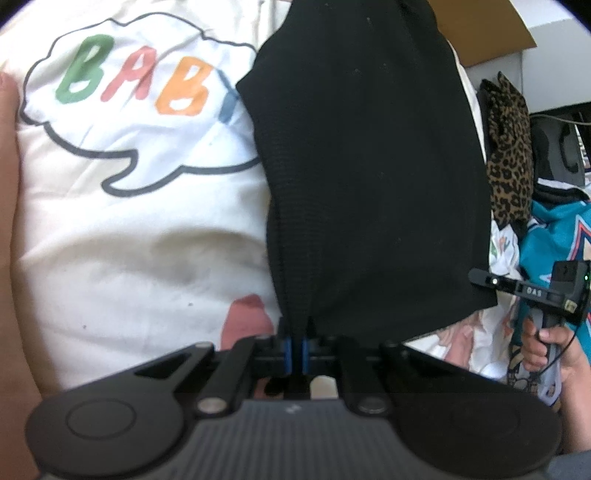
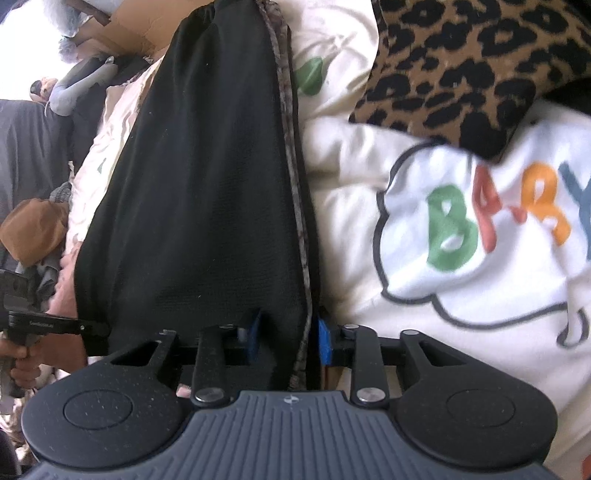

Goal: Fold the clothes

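A black garment (image 1: pixel 369 166) lies lengthwise on a white cover printed with coloured BABY letters (image 1: pixel 129 229). My left gripper (image 1: pixel 297 334) is shut on the garment's near edge, its blue pads almost touching with cloth pinched between them. In the right wrist view the same black garment (image 2: pixel 207 206) shows a patterned trim along its right side. My right gripper (image 2: pixel 289 332) holds that trimmed near edge bunched between its blue pads. Each gripper is also seen from the other side, in a person's hand: the right gripper (image 1: pixel 476 275) at the garment's corner, the left gripper (image 2: pixel 105 328) likewise.
A leopard-print cloth (image 2: pixel 461 62) lies on the cover to the right of the garment (image 1: pixel 511 155). A teal garment (image 1: pixel 554 236) and other clothes pile up beyond it. A cardboard box (image 1: pixel 480 29) stands at the far end. A brown bundle (image 2: pixel 33 229) sits at the left.
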A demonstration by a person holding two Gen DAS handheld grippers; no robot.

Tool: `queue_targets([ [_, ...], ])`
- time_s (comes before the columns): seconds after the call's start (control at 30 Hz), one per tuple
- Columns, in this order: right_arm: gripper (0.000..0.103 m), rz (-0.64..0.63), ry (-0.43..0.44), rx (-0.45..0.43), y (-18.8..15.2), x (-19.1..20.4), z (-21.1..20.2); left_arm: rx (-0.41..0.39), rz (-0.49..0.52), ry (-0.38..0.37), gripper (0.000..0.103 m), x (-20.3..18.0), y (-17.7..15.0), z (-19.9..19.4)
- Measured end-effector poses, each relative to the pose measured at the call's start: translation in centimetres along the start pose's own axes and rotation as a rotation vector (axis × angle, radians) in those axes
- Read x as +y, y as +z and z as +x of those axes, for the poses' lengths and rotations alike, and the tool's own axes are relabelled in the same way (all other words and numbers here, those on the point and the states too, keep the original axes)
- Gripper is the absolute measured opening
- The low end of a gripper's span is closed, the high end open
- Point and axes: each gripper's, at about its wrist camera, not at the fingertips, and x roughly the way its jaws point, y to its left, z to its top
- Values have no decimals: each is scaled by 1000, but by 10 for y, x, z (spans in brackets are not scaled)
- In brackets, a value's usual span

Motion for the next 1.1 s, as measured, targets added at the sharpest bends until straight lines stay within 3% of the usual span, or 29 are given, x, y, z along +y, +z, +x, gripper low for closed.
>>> queue_targets([
  [0.1,10,54,14,7,0,-6,-1,6,1,7,5,-1,-2,-4],
  [0.3,3,46,-37,55,8,8,-8,34,-31,-2,5,-5,2,-12],
  [0.5,2,8,-97,105,15,30,-23,47,-2,20,5,-26,7,-31],
  [1.1,1,25,-113,-9,-11,78,-122,57,38,23,4,-69,-16,-92],
])
